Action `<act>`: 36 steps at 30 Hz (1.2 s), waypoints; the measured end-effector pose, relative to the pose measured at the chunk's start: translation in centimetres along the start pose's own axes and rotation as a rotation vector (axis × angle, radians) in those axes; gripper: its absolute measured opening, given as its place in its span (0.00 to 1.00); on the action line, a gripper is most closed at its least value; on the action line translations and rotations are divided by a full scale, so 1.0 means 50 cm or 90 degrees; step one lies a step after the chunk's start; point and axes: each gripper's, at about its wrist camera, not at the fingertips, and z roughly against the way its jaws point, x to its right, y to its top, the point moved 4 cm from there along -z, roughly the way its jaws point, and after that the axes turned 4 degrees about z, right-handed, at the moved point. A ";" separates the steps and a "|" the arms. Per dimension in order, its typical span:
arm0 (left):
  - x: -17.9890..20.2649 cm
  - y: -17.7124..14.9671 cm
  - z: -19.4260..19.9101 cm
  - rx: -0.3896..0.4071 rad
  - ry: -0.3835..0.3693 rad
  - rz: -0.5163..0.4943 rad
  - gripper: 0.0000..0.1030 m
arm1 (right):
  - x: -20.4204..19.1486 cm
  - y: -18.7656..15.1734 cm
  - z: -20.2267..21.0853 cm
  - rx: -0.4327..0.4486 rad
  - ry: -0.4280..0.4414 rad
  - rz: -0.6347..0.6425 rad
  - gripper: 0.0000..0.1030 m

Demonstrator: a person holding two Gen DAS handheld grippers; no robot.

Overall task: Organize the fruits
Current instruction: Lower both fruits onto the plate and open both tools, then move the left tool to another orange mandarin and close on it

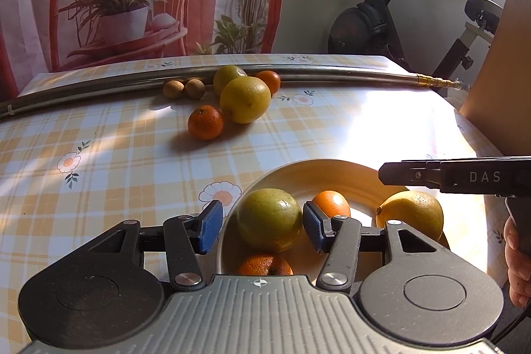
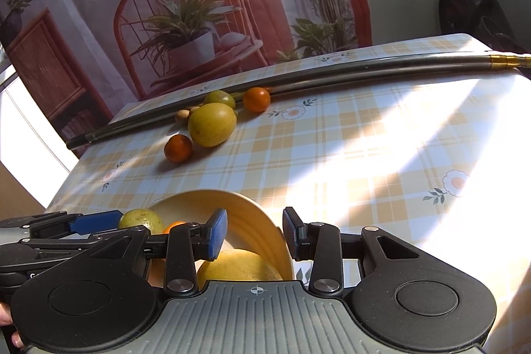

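Observation:
A cream bowl [image 1: 332, 163] sits near me and holds a green-yellow fruit [image 1: 270, 219], a lemon [image 1: 411, 214] and two oranges [image 1: 332, 203]. My left gripper [image 1: 262, 226] is open, its blue pads on either side of the green-yellow fruit, which rests in the bowl. My right gripper [image 2: 255, 233] is open and empty over the bowl's right rim [image 2: 262, 211], above the lemon [image 2: 239, 264]. Farther back on the table lie a tangerine [image 1: 205, 122], a big yellow citrus [image 1: 245, 100], a greenish citrus [image 1: 227, 77], another tangerine [image 1: 269, 80] and two small brown fruits [image 1: 173, 89].
A long metal rod [image 1: 99, 85] lies across the far side of the checked tablecloth, just behind the loose fruit. A printed curtain hangs behind the table, with an exercise bike [image 1: 381, 15] to the right. A hand [image 1: 517, 254] holds the right gripper's handle.

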 end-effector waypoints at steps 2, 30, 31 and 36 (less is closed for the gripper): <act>0.000 0.001 0.001 0.000 0.001 -0.001 0.55 | 0.000 0.002 0.003 0.003 0.001 -0.001 0.34; -0.088 0.188 0.073 0.110 0.054 -0.023 0.59 | 0.033 0.159 0.012 0.077 -0.025 0.043 0.34; -0.086 0.188 0.063 0.105 0.049 -0.026 0.59 | 0.032 0.161 0.008 0.076 -0.025 0.046 0.34; -0.075 0.163 -0.014 0.059 0.034 -0.028 0.59 | 0.026 0.167 -0.013 0.066 -0.021 0.059 0.34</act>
